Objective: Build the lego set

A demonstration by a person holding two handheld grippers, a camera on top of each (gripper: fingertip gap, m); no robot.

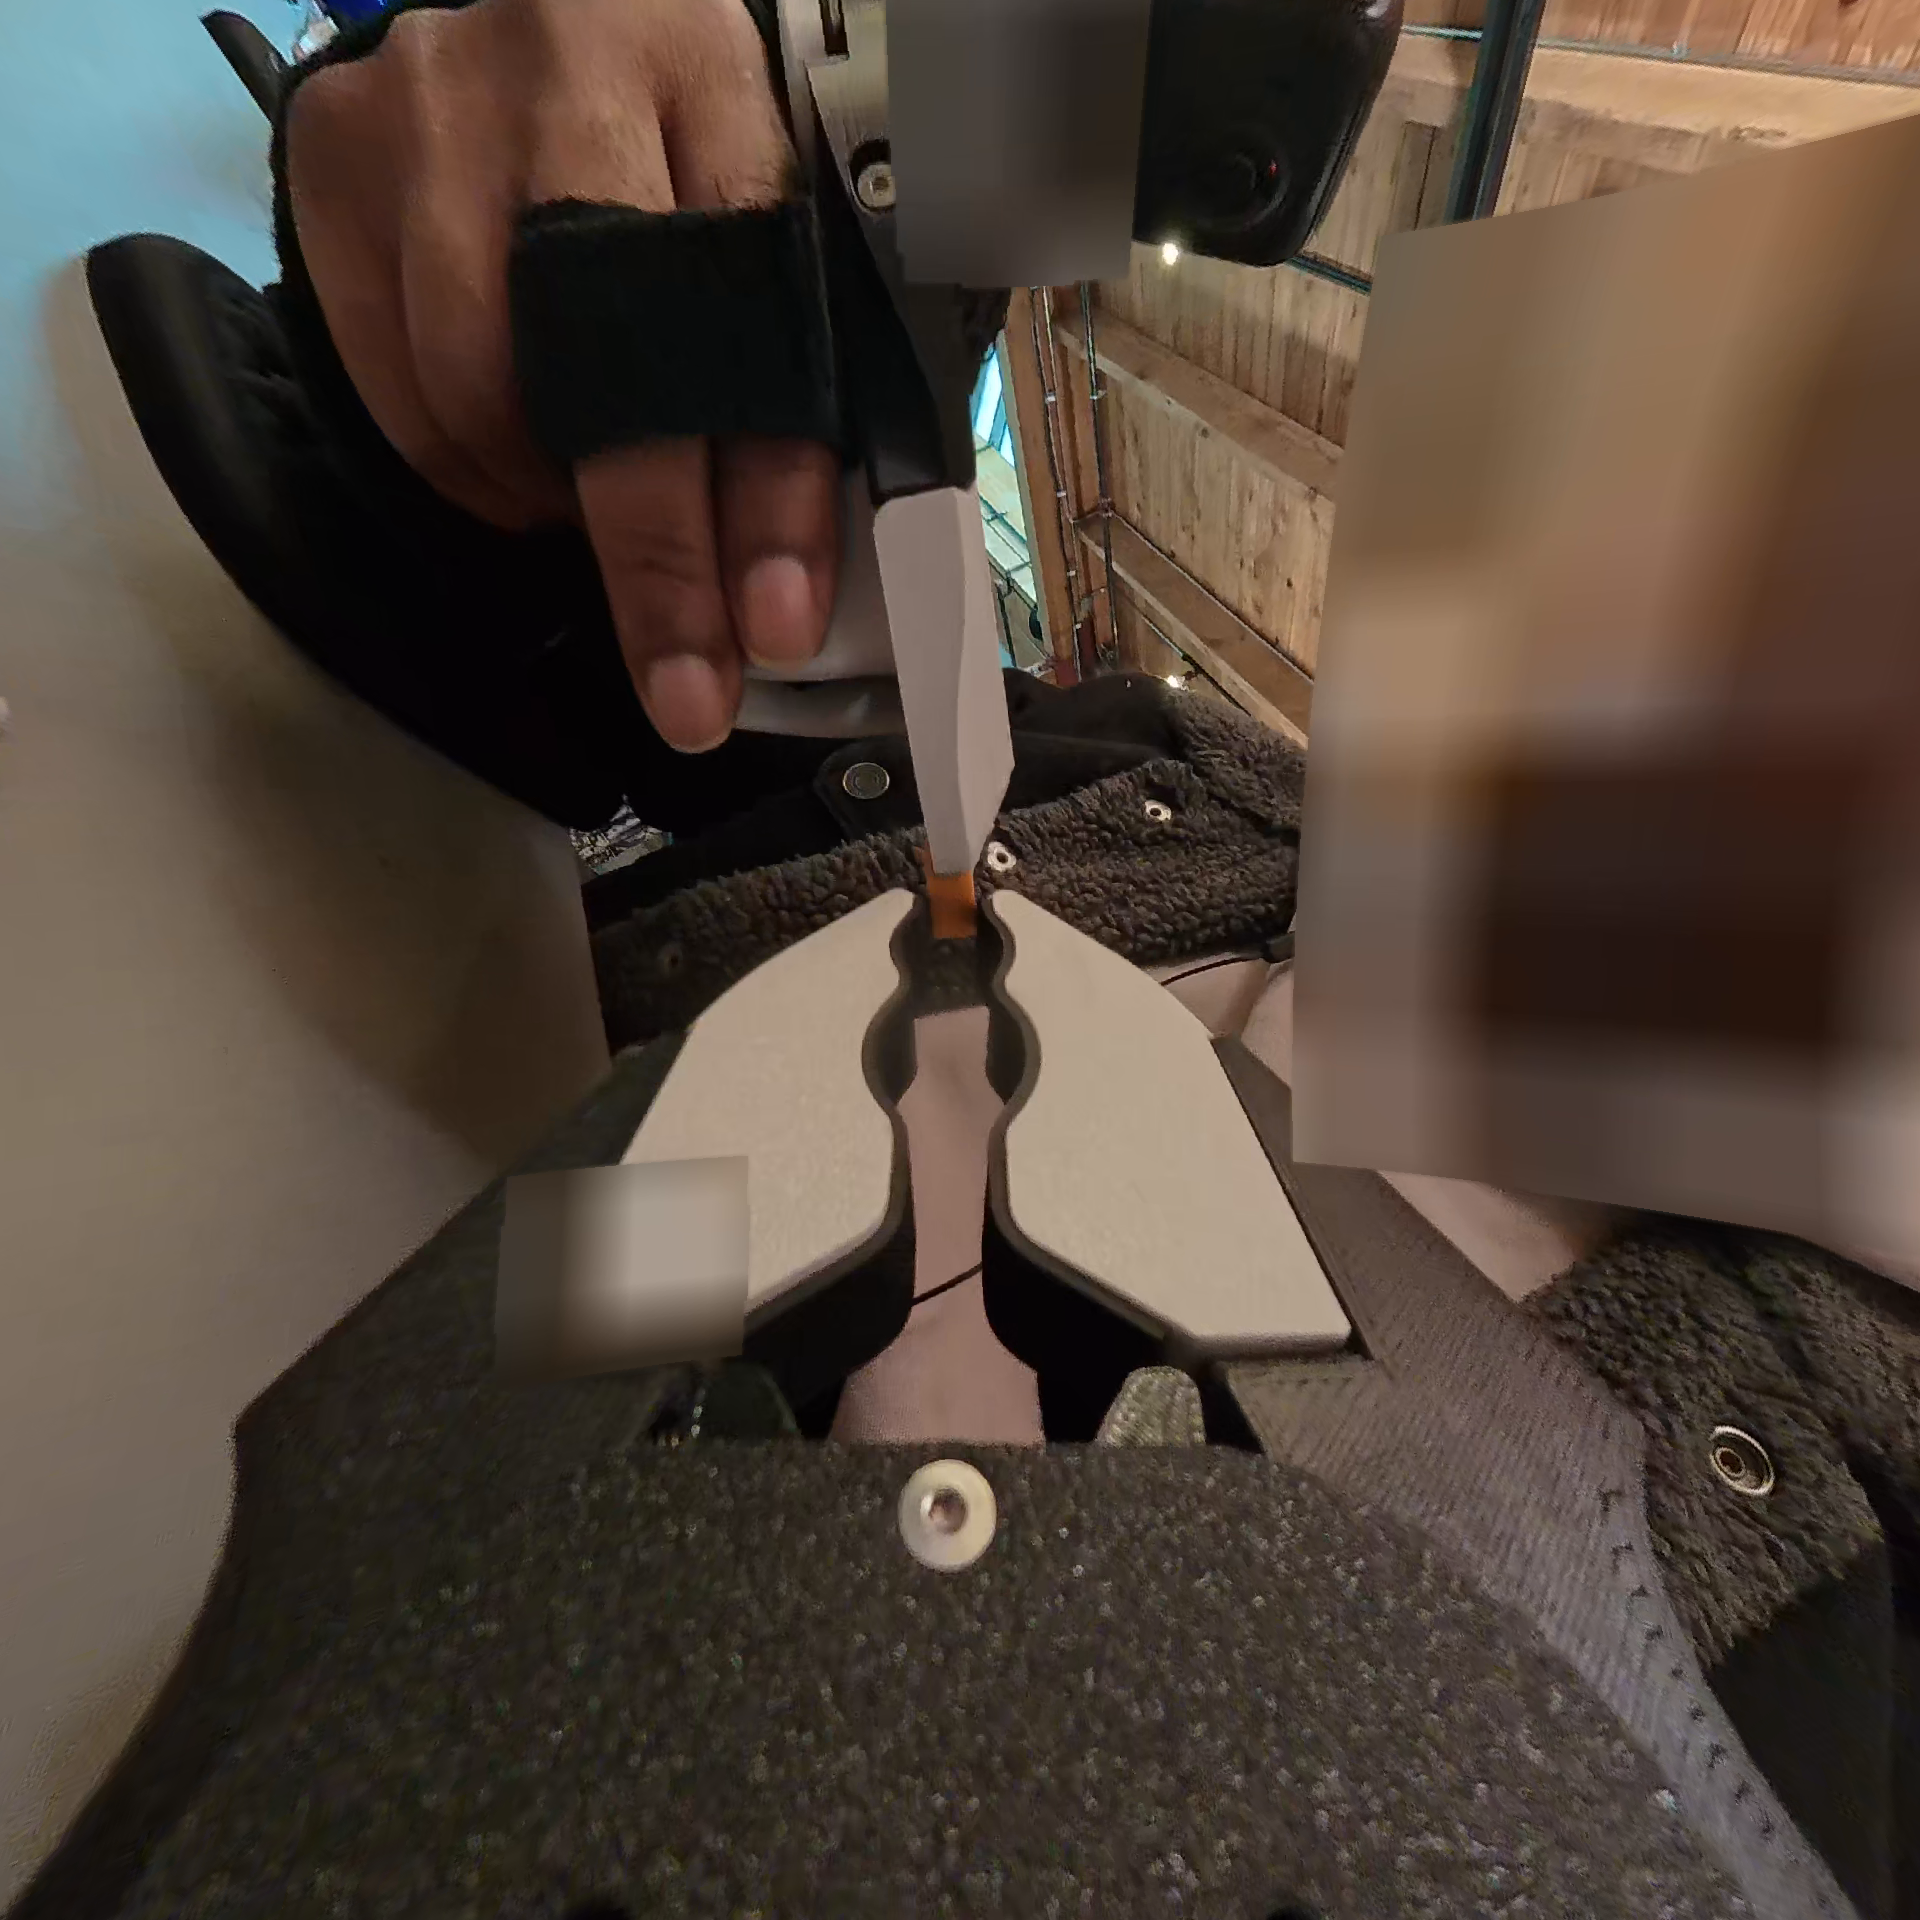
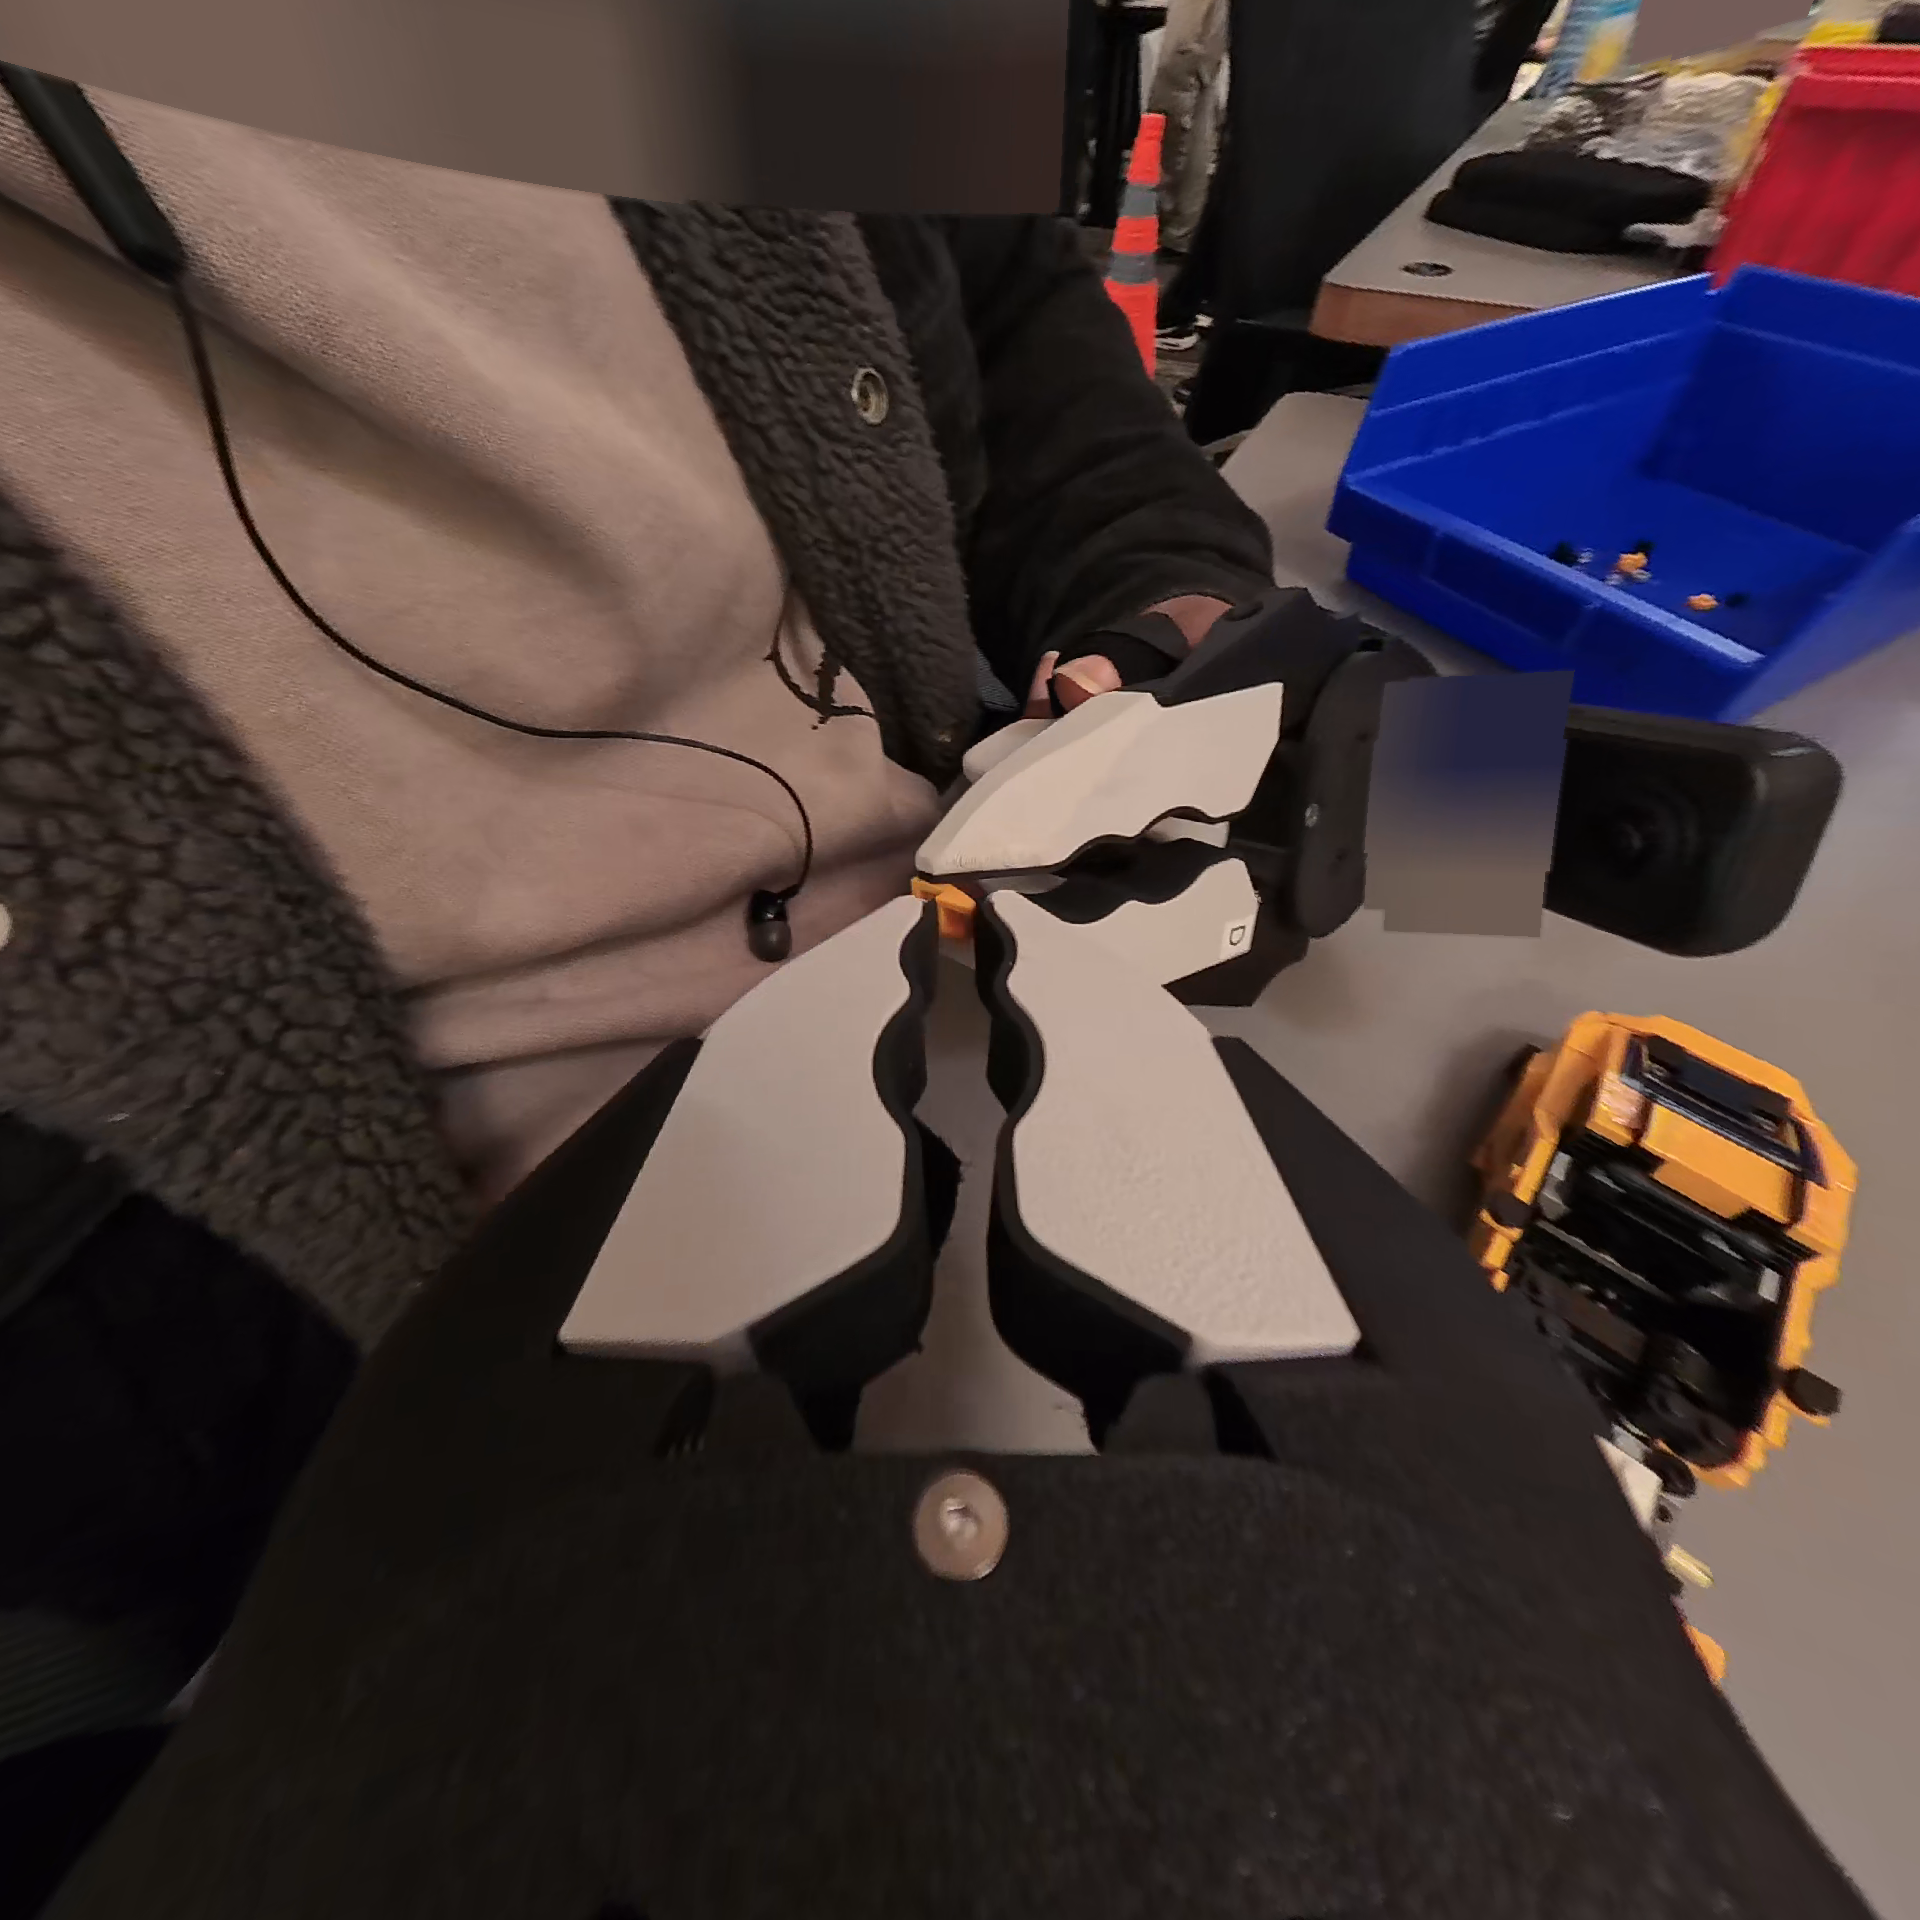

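Both grippers met in mid-air over lap, tips pinching same small orange piece (image 2: 951, 906): right gripper (image 2: 954, 920) clamped from near side, left gripper (image 2: 961, 873) closed on it crosswise (likely regrip or handoff). Right, on grey table (image 2: 1382, 1060): part-built orange lego truck (image 2: 1652, 1236). Farther right: blue bin (image 2: 1558, 457) with loose bits. Beyond: traffic cone (image 2: 1138, 229), red crate (image 2: 1839, 177).

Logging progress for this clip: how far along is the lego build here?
Mostly built: an orange and black lego vehicle lies on its side on the grey table. In hand: both claws meet on a small orange piece, the right claw and the left claw apparently both gripping it in mid-air. Left: fitting that piece, plus the few loose bits in the blue bin.
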